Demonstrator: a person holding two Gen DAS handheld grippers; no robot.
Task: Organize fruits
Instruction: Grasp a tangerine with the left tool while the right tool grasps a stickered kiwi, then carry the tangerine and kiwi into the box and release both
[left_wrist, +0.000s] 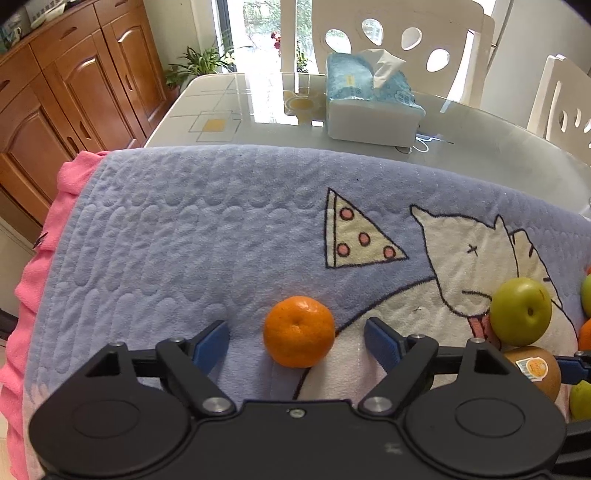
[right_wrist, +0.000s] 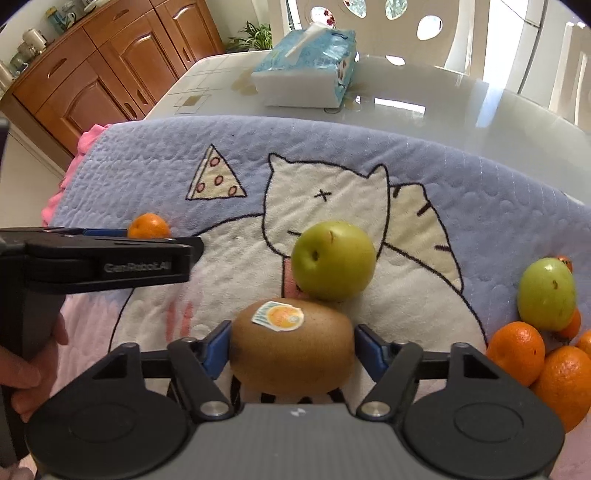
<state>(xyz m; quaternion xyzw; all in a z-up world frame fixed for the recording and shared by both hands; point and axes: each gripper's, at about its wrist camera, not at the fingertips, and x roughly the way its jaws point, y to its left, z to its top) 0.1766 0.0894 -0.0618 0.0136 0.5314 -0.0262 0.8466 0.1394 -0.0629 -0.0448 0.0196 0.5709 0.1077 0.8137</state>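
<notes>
A small orange (left_wrist: 299, 331) lies on the blue cat-print blanket (left_wrist: 184, 240) between the fingers of my left gripper (left_wrist: 297, 344), which is open wide with a gap on both sides. In the right wrist view a brown kiwi (right_wrist: 291, 350) with a sticker rests on the blanket (right_wrist: 480, 177), and my right gripper (right_wrist: 293, 349) is shut on it, both blue pads against its ends. A green apple (right_wrist: 332, 260) sits just beyond the kiwi. The same orange (right_wrist: 147, 226) shows far left.
Another green apple (right_wrist: 546, 293) and several oranges (right_wrist: 517, 352) cluster at the blanket's right edge. A tissue box (right_wrist: 306, 70) stands on the glass table (right_wrist: 443, 96) beyond. A person's hand (right_wrist: 26, 373) holds the left tool. White chairs (left_wrist: 406, 33) and a wooden cabinet (left_wrist: 74, 92) surround the table.
</notes>
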